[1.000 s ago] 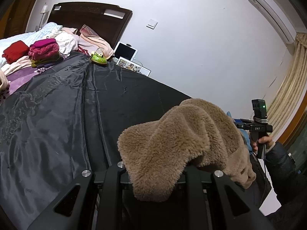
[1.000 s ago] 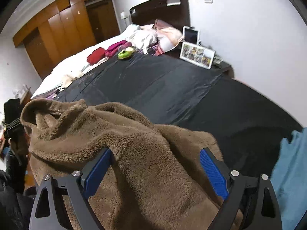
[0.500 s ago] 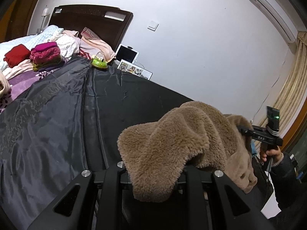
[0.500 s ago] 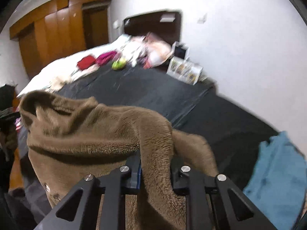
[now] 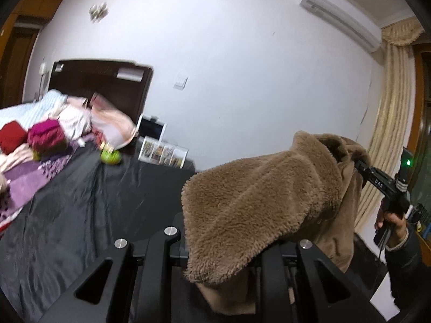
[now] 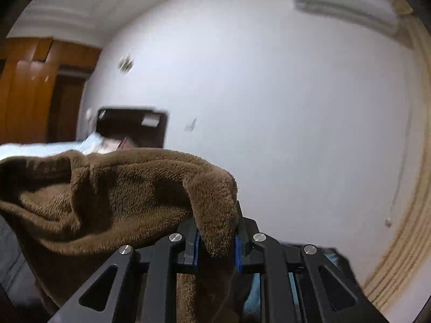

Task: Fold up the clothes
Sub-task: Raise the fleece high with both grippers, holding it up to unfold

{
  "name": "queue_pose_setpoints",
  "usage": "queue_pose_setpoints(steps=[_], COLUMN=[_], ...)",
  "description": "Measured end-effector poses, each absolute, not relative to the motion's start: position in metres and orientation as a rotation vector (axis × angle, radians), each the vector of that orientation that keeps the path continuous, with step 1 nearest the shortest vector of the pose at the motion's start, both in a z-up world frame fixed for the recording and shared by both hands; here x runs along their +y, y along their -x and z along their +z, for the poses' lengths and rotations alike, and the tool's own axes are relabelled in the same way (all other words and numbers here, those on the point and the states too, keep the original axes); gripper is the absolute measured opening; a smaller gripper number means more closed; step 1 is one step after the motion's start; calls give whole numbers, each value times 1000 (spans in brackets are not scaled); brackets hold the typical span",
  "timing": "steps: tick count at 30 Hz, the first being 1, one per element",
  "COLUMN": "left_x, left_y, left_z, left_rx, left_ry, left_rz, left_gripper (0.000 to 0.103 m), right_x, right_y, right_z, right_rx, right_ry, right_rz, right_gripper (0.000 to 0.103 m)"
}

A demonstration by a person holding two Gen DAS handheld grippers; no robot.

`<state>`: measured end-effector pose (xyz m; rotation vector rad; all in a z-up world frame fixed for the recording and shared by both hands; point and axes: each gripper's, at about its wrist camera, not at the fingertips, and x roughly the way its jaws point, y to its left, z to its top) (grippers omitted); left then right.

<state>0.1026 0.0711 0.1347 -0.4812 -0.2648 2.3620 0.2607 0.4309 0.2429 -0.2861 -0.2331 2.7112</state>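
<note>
A brown fleece garment (image 5: 258, 196) hangs in the air between my two grippers, above the black bed cover (image 5: 80, 215). My left gripper (image 5: 218, 255) is shut on one edge of it, its jaws closing tighter, with the fingertips buried under the pile. Across the span, my right gripper (image 5: 358, 165) bites the far edge, held by a person's hand (image 5: 388, 220). In the right wrist view the right gripper (image 6: 216, 231) is shut on a fold of the fleece (image 6: 107, 196), which is pinched between the blue pads (image 6: 237, 250). The rest of the garment sags down to the left.
Folded red (image 5: 12, 137) and magenta (image 5: 47, 134) clothes lie near the headboard (image 5: 102, 78). A green toy (image 5: 110, 157) and photo frames (image 5: 163, 154) sit at the far edge of the bed. A curtain (image 5: 388, 134) hangs at the right. A blue garment (image 6: 331, 258) lies below the right gripper.
The right gripper went from open around the fleece to shut on it. Both grippers rose and lifted the garment off the bed. The views tilted up toward the wall.
</note>
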Motion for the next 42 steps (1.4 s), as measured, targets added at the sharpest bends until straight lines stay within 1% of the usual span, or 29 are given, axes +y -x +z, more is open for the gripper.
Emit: queue_pose_setpoints(steps=[8,11,16,19,22,26,33,34,35,36,37,38,39,42], left_x=[79,81,76,72,80,108,152,158,165,171,176,181,186,196], left_y=[-124,-143,-190,-216,-234,-236,-233,-238,-242,-247,-251,-255,-259,-270], left_z=[205,236,289,306,300,274,227,222,217,212,208,205,202,195], left_rx=[-336,-322,-304,-294,-256,-190,-180,-169,-160,-150,-140,-129,-119,-91], left_ry=[272,157,-69,-151,-159,-52,122,128,133,138,138,137,136,129], left_rz=[2369,2367,2342,2333,2304,2242,1965,1927,1890,1853,1829,1808,1787,1718], left_gripper=[21,21,21,21,21,21,22,23,27,35,39,47,53,60], right_x=[410,405,396,384,365,339,298,293,288,285,285,283,280,277], right_y=[-303,-320,-356,-366,-374,-387,-396,-395,-394,-394,-393,-393,-392,-392], right_z=[289,312,366,397,425,454,471,473,475,476,478,479,479,481], right_rx=[-267,-260,-235,-247,-298,-363,-515,-530,-543,-555,-567,-580,-594,-623], right_ry=[-22,-151,-383,-523,-645,-724,-768,-775,-780,-782,-784,-786,-788,-785], right_rz=[2561,2499,2384,2303,2212,2151,2057,2050,2042,2035,2028,2019,2008,1985], right_gripper=[19,19,19,19,19,19,19,19,19,19,19,19,19,19])
